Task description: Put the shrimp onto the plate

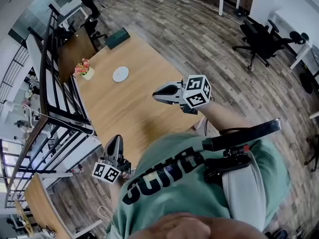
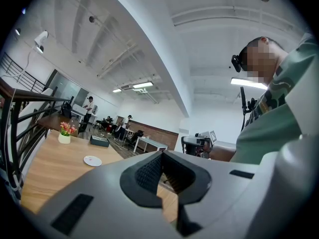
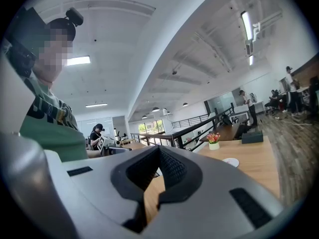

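Head view, looking down past my green shirt (image 1: 199, 183), shows my left gripper (image 1: 115, 138) low by my left side at the near edge of the wooden table (image 1: 124, 113), its marker cube turned toward me. My right gripper (image 1: 155, 94) is a little farther out, held over the near end of the tabletop with its tips pointing across the wood. In the left gripper view my jaws are brought together at the tips, with nothing caught between the black pads; only the table surface shows through the gap behind them. The right gripper view shows the same: jaws closed tip to tip and holding nothing. Farther along the table, well apart from both tools, the small white plate (image 1: 120, 74) lies flat on the bare wood. I cannot make out the shrimp in any view. Near the plate, toward the table's railing side, stands a little pot of flowers (image 1: 84, 69). At the far end of the table lies a dark box (image 1: 117, 38). A black railing (image 1: 55, 88) runs along the table's left side, and beyond the table, on the plank floor, stands a black office chair (image 1: 259, 39).
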